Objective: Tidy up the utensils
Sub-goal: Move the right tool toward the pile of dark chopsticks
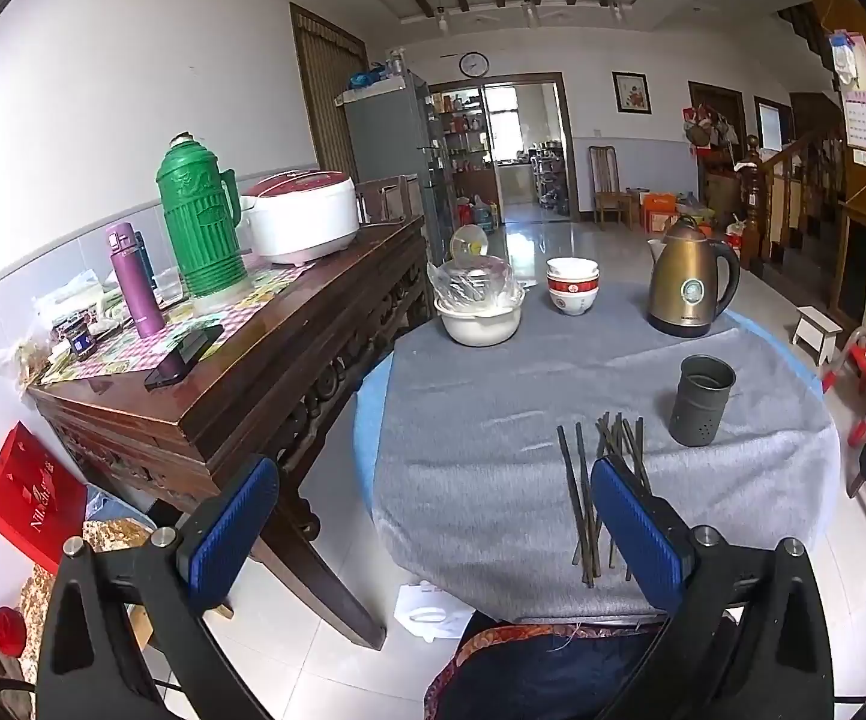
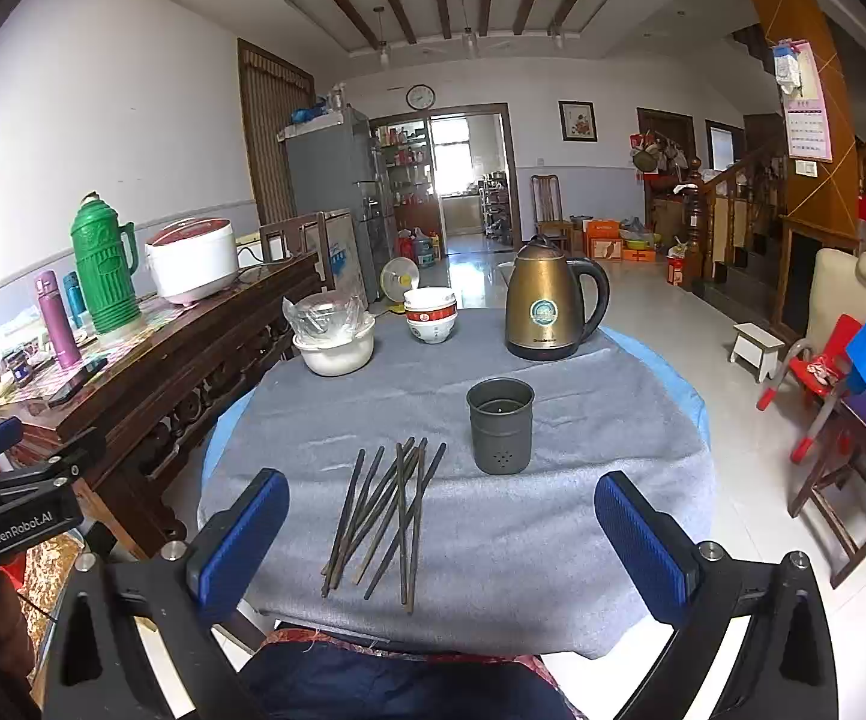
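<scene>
Dark chopsticks (image 2: pixel 387 519) lie flat in a loose, crossing bundle on the grey tablecloth (image 2: pixel 493 540). A dark metal holder (image 2: pixel 500 426) with small drain holes stands upright and empty, near their far ends, to the right.

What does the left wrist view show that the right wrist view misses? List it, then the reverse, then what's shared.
Only the left wrist view: a red box on the floor by the sideboard.

Only the right wrist view: the left tool's body with its GenRobot.AI label.

Both: the loose chopsticks, the empty grey holder, the kettle, stacked bowls, green thermos.

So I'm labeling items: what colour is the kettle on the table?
The kettle is bronze-gold with a black handle and base, clearest in the right wrist view.
</scene>
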### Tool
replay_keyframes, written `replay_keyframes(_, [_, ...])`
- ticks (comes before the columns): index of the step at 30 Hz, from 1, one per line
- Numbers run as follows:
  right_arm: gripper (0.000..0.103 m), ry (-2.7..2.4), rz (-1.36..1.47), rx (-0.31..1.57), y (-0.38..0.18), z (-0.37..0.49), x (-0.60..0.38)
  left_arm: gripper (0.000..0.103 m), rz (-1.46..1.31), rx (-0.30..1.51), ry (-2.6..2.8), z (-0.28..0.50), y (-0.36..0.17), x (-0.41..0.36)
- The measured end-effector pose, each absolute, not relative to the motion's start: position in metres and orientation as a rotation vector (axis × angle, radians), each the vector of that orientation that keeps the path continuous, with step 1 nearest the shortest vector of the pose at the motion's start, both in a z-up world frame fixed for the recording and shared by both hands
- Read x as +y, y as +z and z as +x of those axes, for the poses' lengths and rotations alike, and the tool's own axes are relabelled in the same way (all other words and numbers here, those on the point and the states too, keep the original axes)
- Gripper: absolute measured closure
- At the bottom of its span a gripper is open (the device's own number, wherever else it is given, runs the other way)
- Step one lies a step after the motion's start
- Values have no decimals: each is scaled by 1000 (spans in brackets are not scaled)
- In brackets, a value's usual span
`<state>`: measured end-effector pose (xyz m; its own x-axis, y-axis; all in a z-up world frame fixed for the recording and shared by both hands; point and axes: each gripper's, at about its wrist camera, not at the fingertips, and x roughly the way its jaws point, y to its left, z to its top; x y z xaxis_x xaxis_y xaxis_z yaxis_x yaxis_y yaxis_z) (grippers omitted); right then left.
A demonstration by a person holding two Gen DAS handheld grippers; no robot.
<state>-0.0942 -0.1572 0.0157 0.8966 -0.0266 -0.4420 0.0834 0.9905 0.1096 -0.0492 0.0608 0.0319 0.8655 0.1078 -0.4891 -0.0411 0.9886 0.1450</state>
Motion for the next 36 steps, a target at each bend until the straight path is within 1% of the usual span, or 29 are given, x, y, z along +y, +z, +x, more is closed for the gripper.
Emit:
replay_keyframes(27, [0, -56, 125, 472, 11, -89, -157, 0, 142, 538, 63, -46, 25, 60])
replay_keyframes(31, [0, -66, 126, 477, 3, -85, -156, 0, 141, 554, 55, -41, 19, 60])
replay_keyframes(32, [0, -69, 132, 500, 10, -80, -166, 0, 141, 559, 52, -38, 17, 60])
replay_keyframes(36, [0, -75, 119, 533, 7, -60, -173, 0, 118, 618, 27, -17, 7, 60])
